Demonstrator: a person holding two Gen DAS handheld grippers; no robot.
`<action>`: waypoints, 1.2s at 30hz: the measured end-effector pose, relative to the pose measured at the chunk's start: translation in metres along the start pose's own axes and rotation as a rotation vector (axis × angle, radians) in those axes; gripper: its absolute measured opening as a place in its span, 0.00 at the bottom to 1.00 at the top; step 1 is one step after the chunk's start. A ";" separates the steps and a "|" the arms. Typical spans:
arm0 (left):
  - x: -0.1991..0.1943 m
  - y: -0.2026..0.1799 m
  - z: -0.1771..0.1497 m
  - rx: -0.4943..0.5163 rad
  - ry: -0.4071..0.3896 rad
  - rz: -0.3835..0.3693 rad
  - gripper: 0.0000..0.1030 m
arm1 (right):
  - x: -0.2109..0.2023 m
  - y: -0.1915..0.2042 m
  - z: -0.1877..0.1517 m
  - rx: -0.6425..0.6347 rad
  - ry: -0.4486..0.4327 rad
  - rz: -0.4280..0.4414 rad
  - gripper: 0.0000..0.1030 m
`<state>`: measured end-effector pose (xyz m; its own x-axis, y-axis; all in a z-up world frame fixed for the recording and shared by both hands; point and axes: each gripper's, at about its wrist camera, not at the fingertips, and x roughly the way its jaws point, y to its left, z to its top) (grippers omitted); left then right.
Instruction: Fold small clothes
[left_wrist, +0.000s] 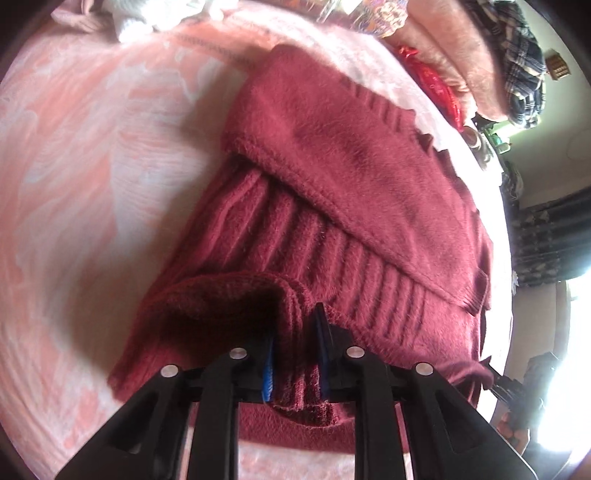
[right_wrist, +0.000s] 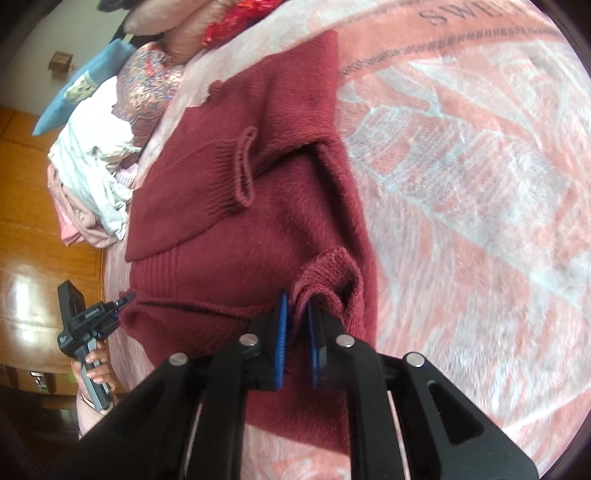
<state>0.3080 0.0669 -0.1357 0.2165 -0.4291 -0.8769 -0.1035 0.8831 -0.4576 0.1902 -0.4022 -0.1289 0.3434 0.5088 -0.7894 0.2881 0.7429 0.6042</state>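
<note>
A dark red fuzzy knit sweater (left_wrist: 332, 166) lies partly folded on a pink patterned blanket (left_wrist: 92, 147). My left gripper (left_wrist: 295, 332) is shut on its ribbed hem, and a bunch of knit stands between the blue pads. In the right wrist view the same sweater (right_wrist: 258, 221) shows a cuffed sleeve laid across its body. There my right gripper (right_wrist: 296, 301) is shut on a raised fold of the hem. The left gripper (right_wrist: 123, 298), held by a hand (right_wrist: 96, 365), pinches the hem's far corner. Both corners are lifted a little off the blanket.
A pile of pale clothes (right_wrist: 96, 166) and a blue pillow (right_wrist: 81, 81) lie at the bed's edge beside the sweater. Pink bedding and a plaid cloth (left_wrist: 517, 55) are stacked beyond it. A wooden floor (right_wrist: 29, 221) shows past the bed. The pink blanket (right_wrist: 461, 184) spreads wide to the right.
</note>
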 end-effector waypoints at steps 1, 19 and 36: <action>0.002 0.001 0.001 -0.003 0.004 -0.004 0.21 | 0.000 0.000 0.002 0.004 0.001 0.005 0.10; -0.063 -0.019 0.005 0.292 -0.177 0.189 0.57 | -0.037 0.055 -0.002 -0.302 -0.073 -0.203 0.57; 0.016 -0.037 0.029 0.473 -0.078 0.323 0.61 | 0.040 0.049 0.020 -0.379 0.099 -0.234 0.66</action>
<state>0.3431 0.0329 -0.1288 0.3190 -0.1242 -0.9396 0.2651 0.9635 -0.0374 0.2362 -0.3538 -0.1289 0.2155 0.3335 -0.9178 -0.0061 0.9403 0.3403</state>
